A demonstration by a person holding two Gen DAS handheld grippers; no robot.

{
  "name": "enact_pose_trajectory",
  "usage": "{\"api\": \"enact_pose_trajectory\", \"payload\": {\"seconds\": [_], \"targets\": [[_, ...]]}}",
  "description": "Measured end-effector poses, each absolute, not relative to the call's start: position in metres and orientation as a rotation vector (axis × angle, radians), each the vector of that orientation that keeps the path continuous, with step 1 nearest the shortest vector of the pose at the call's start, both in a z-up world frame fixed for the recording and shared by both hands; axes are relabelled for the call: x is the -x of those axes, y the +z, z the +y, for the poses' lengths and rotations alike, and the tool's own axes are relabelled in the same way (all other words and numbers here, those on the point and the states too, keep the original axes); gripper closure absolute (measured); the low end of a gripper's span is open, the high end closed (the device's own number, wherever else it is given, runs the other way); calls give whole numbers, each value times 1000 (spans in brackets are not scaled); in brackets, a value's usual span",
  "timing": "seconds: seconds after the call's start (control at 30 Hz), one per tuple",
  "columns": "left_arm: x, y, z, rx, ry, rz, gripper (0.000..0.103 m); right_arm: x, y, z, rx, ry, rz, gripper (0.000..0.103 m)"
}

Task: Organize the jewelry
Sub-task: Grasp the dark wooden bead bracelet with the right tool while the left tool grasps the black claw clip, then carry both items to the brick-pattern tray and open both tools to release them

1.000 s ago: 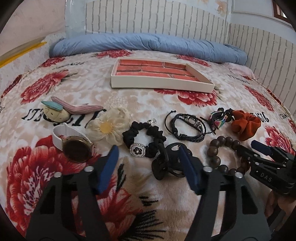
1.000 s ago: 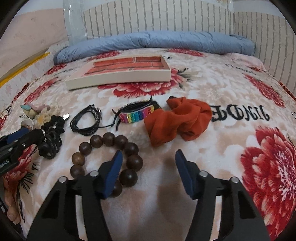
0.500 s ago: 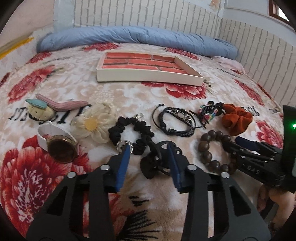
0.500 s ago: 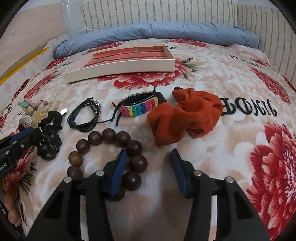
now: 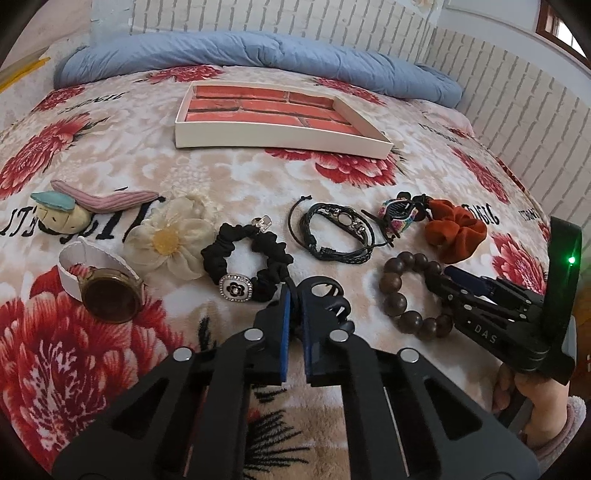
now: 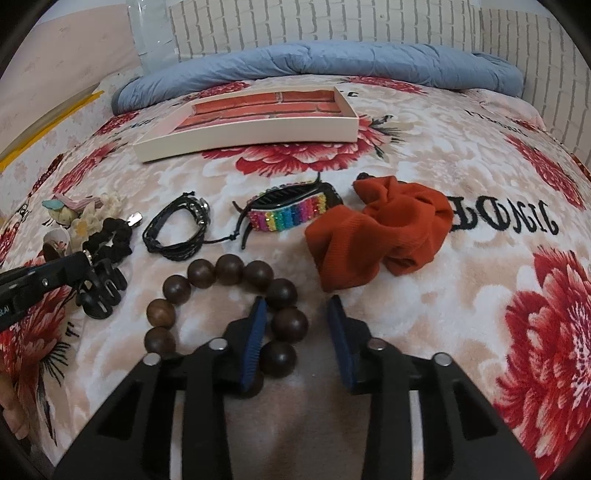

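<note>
Both wrist views close, angled down over bed toward tray (image 5: 280,138) (image 6: 243,138); both share bead bracelet (image 5: 400,291) (image 6: 229,295) before tray.

Bedroom; floral-blanketed bed (image 5: 110,155); duvet (image 5: 258,51)

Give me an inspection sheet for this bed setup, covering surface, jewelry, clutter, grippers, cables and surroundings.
Surface: floral blanket spread over the bed.
Job's things: empty brick-lined tray at the far side; nearer, a row with watch, black scrunchie, black hair claw, cord bracelet, rainbow bracelet, orange scrunchie, wooden bead bracelet.
Clutter: cream fabric flower and plush clip.
Grippers: left gripper shut on the black hair claw; right gripper closing around the wooden beads, pads not yet pressing.
Cables: nothing seen.
Surroundings: blue duvet, white brick wall.
</note>
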State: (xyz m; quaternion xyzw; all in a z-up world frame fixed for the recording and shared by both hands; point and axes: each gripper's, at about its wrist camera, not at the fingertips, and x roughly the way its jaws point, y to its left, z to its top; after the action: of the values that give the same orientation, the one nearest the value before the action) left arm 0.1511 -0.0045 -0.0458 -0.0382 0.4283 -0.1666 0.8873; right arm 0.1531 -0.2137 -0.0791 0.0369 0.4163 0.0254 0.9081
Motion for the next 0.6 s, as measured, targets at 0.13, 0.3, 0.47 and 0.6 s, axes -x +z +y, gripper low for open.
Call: {"api": "enact_pose_trajectory", "payload": {"seconds": [0.13, 0.3, 0.47, 0.6], "targets": [[-148, -43, -1, 75, -344, 874, 100, -153, -79, -210, -74, 73, 862, 79], [-141, -36, 5, 80, -337, 842, 100, -150, -76, -211, -75, 89, 840, 83], [-133, -26, 7, 42, -299, 791, 100, -143, -65, -204, -17, 87, 772, 83], [-131, -19, 6, 19, -284, 765, 100, -138, -47, -197, 47, 89, 699, 83]]}}
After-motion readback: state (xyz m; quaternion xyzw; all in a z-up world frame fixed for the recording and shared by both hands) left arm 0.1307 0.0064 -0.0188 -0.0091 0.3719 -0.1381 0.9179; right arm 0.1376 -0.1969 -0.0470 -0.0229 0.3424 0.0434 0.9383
